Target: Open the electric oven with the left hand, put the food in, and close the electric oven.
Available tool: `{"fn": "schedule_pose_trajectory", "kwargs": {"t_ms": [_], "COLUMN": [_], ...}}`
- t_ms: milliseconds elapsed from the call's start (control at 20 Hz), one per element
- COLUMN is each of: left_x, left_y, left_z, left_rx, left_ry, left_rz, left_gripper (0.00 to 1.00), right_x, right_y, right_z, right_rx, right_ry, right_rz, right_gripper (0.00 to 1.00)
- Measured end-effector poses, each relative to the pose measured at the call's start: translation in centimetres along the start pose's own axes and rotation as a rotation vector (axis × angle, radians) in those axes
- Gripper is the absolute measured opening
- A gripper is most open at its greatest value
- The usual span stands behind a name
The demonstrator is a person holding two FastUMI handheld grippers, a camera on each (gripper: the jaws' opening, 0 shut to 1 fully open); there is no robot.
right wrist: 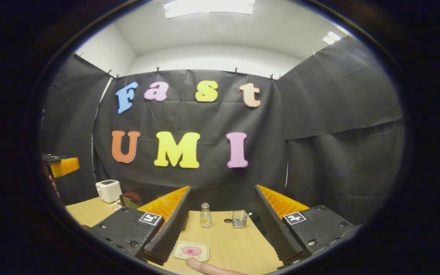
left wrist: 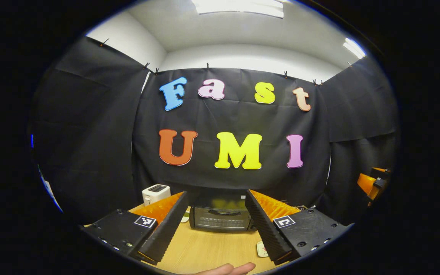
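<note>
The black electric oven (left wrist: 220,218) stands on the wooden table (left wrist: 204,248) with its door closed, straight ahead between my left gripper's fingers. My left gripper (left wrist: 217,194) is open, holds nothing and is well short of the oven. The food, a pink round piece on a small pale square plate (right wrist: 191,251), lies on the table near my right gripper's left finger. My right gripper (right wrist: 223,189) is open and holds nothing. A corner of the plate (left wrist: 262,249) also peeks out by my left gripper's right finger. The oven's edge (right wrist: 129,199) appears far left in the right gripper view.
A white toaster (left wrist: 156,193) stands left of the oven. A small glass bottle (right wrist: 205,215) and a glass jar (right wrist: 239,219) stand at the back of the table. A person's fingertip (right wrist: 204,267) shows at the bottom edge. Black cloth walls close in the booth.
</note>
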State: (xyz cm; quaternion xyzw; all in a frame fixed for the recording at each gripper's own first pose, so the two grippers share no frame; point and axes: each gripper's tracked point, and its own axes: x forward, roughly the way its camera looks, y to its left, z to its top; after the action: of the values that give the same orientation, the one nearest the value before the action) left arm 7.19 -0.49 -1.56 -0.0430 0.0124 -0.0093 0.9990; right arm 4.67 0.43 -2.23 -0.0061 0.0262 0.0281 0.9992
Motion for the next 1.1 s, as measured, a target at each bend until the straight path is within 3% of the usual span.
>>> {"fn": "schedule_pose_trajectory", "kwargs": {"t_ms": [150, 200, 350, 400, 700, 1100], "left_x": [3.9, 5.4, 10.4, 12.0, 19.9, 26.6], "left_y": [0.2, 0.1, -0.2, -0.1, -2.0, -2.2], "left_z": [-1.3, -2.2, -5.9, -7.0, -16.1, -22.0], "left_rx": [-0.016, -0.017, -0.021, -0.006, 0.041, 0.108], "left_ry": [0.04, 0.063, 0.171, 0.197, 0.395, 0.461], "left_rz": [-0.014, -0.023, -0.042, -0.045, -0.08, -0.061], "left_gripper": [0.95, 0.95, 0.96, 0.96, 0.95, 0.95], "right_x": [0.8, 0.6, 1.1, 1.3, 1.9, 2.5], "right_y": [0.3, 1.2, 1.4, 1.1, -1.4, -4.8], "right_z": [-1.3, -1.2, -0.1, 0.5, 2.6, 2.6], "right_rx": [0.029, 0.048, 0.053, 0.046, 0.022, -0.004], "right_ry": [0.06, 0.074, 0.057, 0.039, -0.046, -0.061], "right_rz": [0.024, 0.052, 0.086, 0.08, 0.044, 0.002], "right_gripper": [0.96, 1.0, 1.0, 0.96, 1.0, 1.0]}}
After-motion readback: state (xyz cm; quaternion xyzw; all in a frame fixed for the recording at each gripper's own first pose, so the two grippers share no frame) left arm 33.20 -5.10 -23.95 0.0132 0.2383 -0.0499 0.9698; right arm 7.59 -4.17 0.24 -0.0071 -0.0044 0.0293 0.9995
